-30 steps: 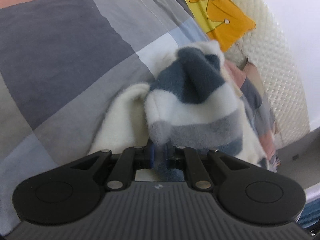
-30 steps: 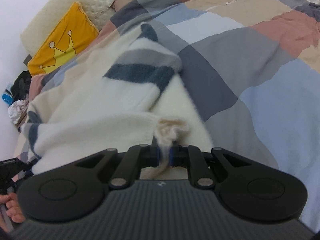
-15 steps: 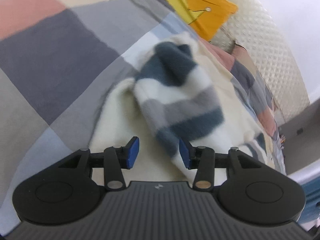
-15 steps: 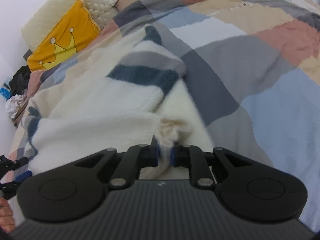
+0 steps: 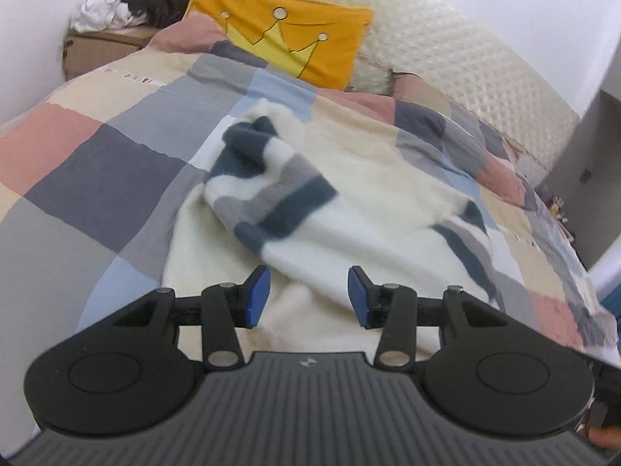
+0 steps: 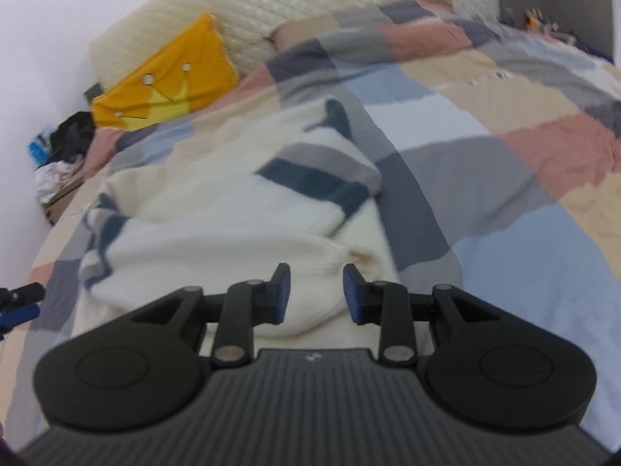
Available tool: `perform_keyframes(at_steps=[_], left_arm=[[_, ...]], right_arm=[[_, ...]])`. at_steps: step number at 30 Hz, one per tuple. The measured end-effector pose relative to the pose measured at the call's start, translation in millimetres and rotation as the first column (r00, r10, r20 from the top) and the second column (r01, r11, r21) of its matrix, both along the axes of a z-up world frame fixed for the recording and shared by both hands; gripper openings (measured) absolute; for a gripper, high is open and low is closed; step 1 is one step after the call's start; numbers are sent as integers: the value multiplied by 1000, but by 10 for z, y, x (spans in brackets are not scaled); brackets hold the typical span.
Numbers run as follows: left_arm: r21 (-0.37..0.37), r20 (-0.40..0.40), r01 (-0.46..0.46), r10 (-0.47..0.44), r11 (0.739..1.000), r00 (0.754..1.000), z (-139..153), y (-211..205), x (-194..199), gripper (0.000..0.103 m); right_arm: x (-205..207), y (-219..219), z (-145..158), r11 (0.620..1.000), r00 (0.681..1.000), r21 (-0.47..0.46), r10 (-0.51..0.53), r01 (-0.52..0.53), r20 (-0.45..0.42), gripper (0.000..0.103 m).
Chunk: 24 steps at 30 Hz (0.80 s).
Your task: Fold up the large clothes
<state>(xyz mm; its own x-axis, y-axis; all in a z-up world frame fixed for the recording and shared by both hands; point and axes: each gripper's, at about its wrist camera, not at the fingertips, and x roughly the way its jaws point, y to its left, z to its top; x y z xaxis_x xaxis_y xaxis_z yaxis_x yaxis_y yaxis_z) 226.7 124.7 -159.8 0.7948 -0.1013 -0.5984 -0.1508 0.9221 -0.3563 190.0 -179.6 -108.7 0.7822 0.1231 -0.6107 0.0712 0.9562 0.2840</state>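
A fold appears to have just been laid down and released: the cream sweater (image 5: 349, 209) with blue and grey stripes lies on the patchwork quilt (image 5: 116, 163) of the bed, filling the middle of both wrist views, with one striped sleeve (image 5: 268, 190) folded inward across its body. The left hand-held gripper (image 5: 308, 297), at lower centre of its view, is seen with its blue pads (image 5: 258, 295) well apart and nothing clamped; its jaws have lately been opening, and only the sweater on the bed shows through the gap. The right hand-held gripper (image 6: 316, 293) is likewise seen parted, more narrowly, its jaws having just been opening; the ribbed hem (image 6: 333, 256) lies just beyond the pads and is not pinched. Both grippers are pointed forward and downward at the garment, held above it and not in contact. By judgement, the next move calls for a fresh grip, probably on the hem or the far sleeve at the lower left of the right view, so that another fold can be made. A yellow crown pillow (image 5: 287, 42) rests against the headboard in the upper part of the frame.
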Motion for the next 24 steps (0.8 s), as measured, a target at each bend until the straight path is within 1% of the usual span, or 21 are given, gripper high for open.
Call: perform_keyframes(at_steps=[4, 6, 8, 10, 12, 14, 18, 21, 24], left_arm=[[74, 24, 36, -38, 997, 999, 102, -263, -299, 50], [94, 34, 48, -51, 994, 998, 138, -354, -428, 50], [94, 41, 63, -67, 994, 997, 154, -416, -554, 50], [89, 48, 68, -73, 994, 996, 160, -462, -682, 50], [98, 47, 67, -72, 993, 996, 153, -507, -799, 50], [111, 50, 66, -72, 992, 996, 151, -548, -890, 50], [116, 52, 71, -77, 991, 996, 150, -604, -1056, 50], [133, 48, 72, -79, 989, 996, 151, -657, -1165, 50], [122, 38, 74, -80, 990, 996, 143, -665, -1263, 50]], right_arm=[[-160, 53, 144, 999, 999, 3, 39, -39, 32, 34], [-261, 95, 210, 999, 997, -23, 50, -49, 62, 34], [-364, 111, 236, 998, 995, -39, 61, -58, 76, 34], [-447, 95, 231, 998, 995, -23, 65, -64, 69, 34], [-527, 93, 226, 997, 996, -39, 66, -64, 63, 34], [-592, 80, 230, 997, 996, -33, 68, -66, 61, 34], [-695, 120, 249, 995, 994, -67, 81, -76, 76, 34], [-751, 116, 233, 995, 994, -61, 86, -82, 67, 34], [-800, 72, 215, 997, 996, -27, 79, -78, 40, 34]])
